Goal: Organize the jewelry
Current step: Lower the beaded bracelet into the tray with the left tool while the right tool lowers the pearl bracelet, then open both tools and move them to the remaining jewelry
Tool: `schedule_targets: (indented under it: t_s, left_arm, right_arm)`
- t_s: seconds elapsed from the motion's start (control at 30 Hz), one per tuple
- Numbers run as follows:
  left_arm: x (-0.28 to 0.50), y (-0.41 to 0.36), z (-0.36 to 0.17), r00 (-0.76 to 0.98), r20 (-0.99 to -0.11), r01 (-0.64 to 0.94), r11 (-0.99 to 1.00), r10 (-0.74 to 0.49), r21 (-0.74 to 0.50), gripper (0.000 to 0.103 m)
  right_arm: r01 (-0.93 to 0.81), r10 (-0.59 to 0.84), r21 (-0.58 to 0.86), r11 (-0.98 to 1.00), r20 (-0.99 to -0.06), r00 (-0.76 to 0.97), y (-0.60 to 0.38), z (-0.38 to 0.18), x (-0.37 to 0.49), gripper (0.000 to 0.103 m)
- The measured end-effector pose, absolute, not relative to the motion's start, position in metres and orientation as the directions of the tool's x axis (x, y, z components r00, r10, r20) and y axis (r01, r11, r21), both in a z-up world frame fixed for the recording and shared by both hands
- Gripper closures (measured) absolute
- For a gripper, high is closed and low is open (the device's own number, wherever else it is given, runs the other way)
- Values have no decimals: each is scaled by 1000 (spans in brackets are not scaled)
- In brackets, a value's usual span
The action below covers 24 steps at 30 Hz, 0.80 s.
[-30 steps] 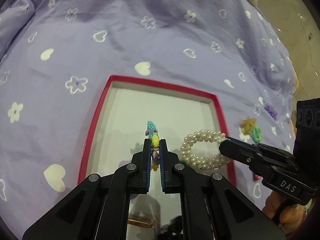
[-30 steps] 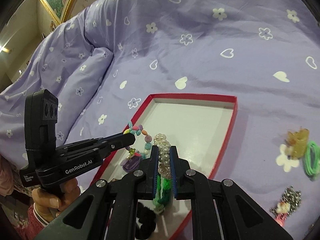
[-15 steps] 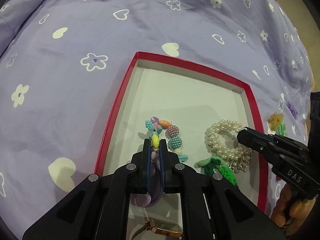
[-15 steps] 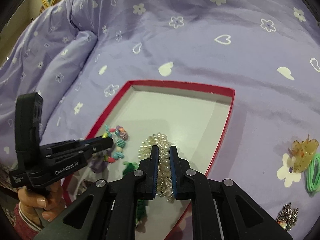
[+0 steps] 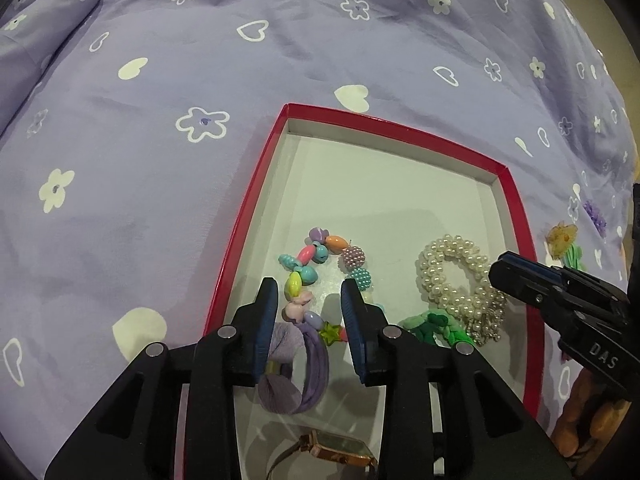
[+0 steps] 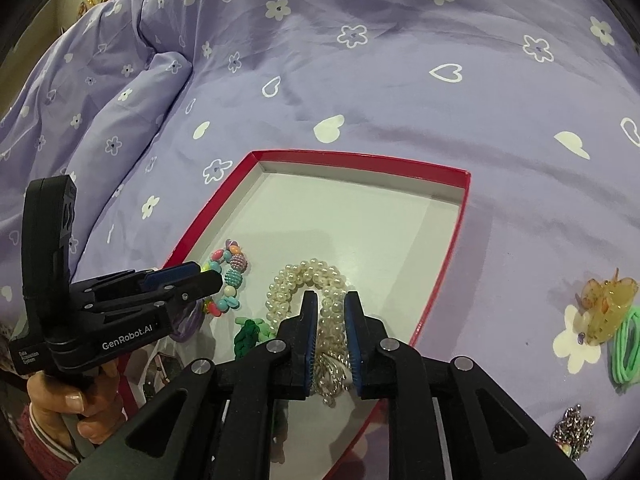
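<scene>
- Left wrist view: nearest the lens, a gold-cased wristwatch (image 5: 340, 450) lies at the near end of the red-rimmed box (image 5: 248, 208), with a purple fabric scrunchie (image 5: 294, 372) just beyond it.
- The left gripper (image 5: 309, 304) has just been opening; its jaws now stand apart with a clear gap, and the colourful bead bracelet (image 5: 320, 264) lies on the box floor between and beyond the blue pads, not pressed by them.
- To the right in the box, a green braided band (image 5: 434, 326) touches the pearl bracelet (image 5: 456, 276).
- Right wrist view: the right gripper (image 6: 332, 316) has also just been opening, to a narrow gap; the pearl bracelet (image 6: 308, 284) and a silvery chain (image 6: 330, 372) sit between the pads, resting on the box floor. I cannot tell whether the pads touch the pearls.
- Outside the box on the purple bedspread (image 6: 360, 100) lie an amber hair claw (image 6: 606, 308), green hair ties (image 6: 628, 344) and a silver trinket (image 6: 574, 434).
</scene>
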State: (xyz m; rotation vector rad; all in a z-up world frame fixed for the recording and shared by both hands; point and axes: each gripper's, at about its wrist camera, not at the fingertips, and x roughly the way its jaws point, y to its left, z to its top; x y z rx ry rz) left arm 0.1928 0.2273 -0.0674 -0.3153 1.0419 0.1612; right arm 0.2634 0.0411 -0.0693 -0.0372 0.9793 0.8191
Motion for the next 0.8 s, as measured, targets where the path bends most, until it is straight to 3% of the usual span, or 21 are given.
schedule_targets:
  t_s: [0.07, 0.2, 0.8]
  left_arm:
    - [190, 226, -63, 506, -862, -279, 945, -8, -172, 68]
    - [182, 221, -52, 524, -852, -276, 947, 5, -165, 59]
    - [163, 153, -6, 594, -801, -153, 967, -73, -202, 53]
  right_arm:
    - [-626, 607, 331, 706, -737, 296, 37, -65, 261, 70]
    - [-621, 630, 351, 701, -713, 308, 23, -56, 254, 70]
    - [-485, 606, 388, 784, -651, 457, -105, -32, 237, 67]
